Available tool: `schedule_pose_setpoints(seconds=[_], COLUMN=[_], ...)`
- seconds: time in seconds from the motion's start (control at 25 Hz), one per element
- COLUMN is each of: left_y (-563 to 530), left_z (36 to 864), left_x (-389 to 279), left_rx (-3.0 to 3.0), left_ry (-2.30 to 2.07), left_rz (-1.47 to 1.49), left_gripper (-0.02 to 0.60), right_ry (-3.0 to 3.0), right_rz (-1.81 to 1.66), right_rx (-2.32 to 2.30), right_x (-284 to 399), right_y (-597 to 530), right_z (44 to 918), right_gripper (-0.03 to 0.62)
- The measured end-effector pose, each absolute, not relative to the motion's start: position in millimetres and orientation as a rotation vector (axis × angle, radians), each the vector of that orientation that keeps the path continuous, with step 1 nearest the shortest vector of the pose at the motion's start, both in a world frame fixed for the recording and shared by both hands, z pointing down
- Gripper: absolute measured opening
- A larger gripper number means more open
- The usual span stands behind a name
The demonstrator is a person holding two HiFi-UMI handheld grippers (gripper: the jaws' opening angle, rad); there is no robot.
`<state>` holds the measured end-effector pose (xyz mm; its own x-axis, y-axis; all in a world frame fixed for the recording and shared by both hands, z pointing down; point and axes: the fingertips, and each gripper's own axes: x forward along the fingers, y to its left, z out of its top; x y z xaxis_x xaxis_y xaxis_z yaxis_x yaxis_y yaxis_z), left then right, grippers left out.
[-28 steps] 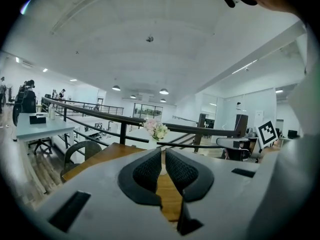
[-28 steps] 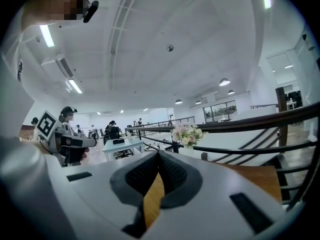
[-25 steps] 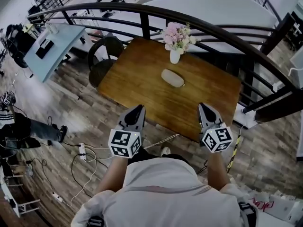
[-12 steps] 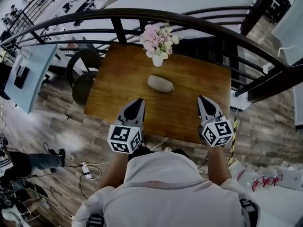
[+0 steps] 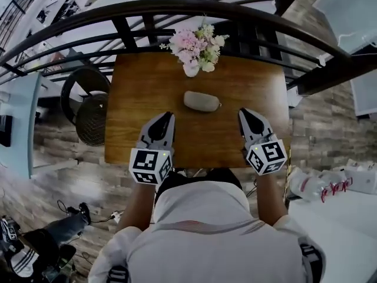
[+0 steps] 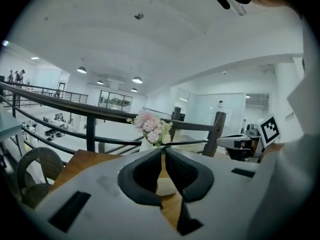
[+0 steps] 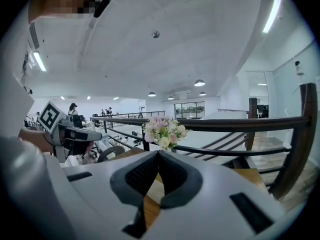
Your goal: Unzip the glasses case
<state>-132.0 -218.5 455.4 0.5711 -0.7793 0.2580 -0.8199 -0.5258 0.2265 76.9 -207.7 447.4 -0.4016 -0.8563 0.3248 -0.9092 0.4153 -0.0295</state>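
The pale grey oval glasses case (image 5: 201, 101) lies zipped in the middle of the wooden table (image 5: 135, 81). My left gripper (image 5: 166, 118) hangs over the table, a little to the left of the case and nearer to me, shut and empty. My right gripper (image 5: 242, 113) is on the case's other side, also shut and empty. Neither touches the case. In the left gripper view a strip of the case (image 6: 165, 185) shows in the hollow behind the closed jaw tips of that gripper (image 6: 163, 150). The right gripper view shows its gripper (image 7: 159, 153) the same way, with the case (image 7: 156, 191) behind.
A white vase of pink flowers (image 5: 193, 46) stands at the table's far edge just behind the case. A dark metal railing (image 5: 177, 7) runs behind the table. A round wicker chair (image 5: 88, 102) stands at the table's left side.
The person has stepped up to the table, which now lies square in front. Both shut grippers have moved forward past the near edge, ending either side of the case.
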Motion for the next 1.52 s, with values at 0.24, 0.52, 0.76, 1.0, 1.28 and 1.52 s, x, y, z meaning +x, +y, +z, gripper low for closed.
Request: schedule_pose_setpoints(seconds=[0.24, 0.52, 0.76, 1.0, 1.28, 1.52], left_y=[-230.3, -230.6, -230.4, -236.0, -234.1, -231.9], left_z=[457.8, 467.7, 482.9, 501.4, 524.5, 536.4], left_x=[-125.6, -121.3, -119.6, -123.1, -126.6, -129.4], left_rx=[2.506, 2.469, 2.440, 2.391, 2.330, 2.286], left_ry=[-1.270, -1.341, -1.372, -1.390, -1.382, -1.391], left_rz=[0.182, 0.236, 0.286, 0.330, 0.350, 0.342], left_gripper=[0.032, 0.022, 0.015, 0.015, 0.015, 0.015], right_ry=[-2.368, -2.372, -2.378, -2.324, -2.152, -2.065], right_rz=[0.300, 0.346, 0.380, 0.333, 0.107, -0.036], right_rx=[1.525, 1.466, 1.379, 1.182, 0.808, 0.678], right_x=[76.4, 91.6, 89.8, 71.6, 41.3, 33.4], right_y=[-209.1, -224.7, -248.5, -268.0, -269.3, -274.7], right_z=[465.0, 492.8, 525.7, 577.6, 660.7, 699.5], right_gripper=[0.052, 0.052, 0.052, 0.093, 0.301, 0.380])
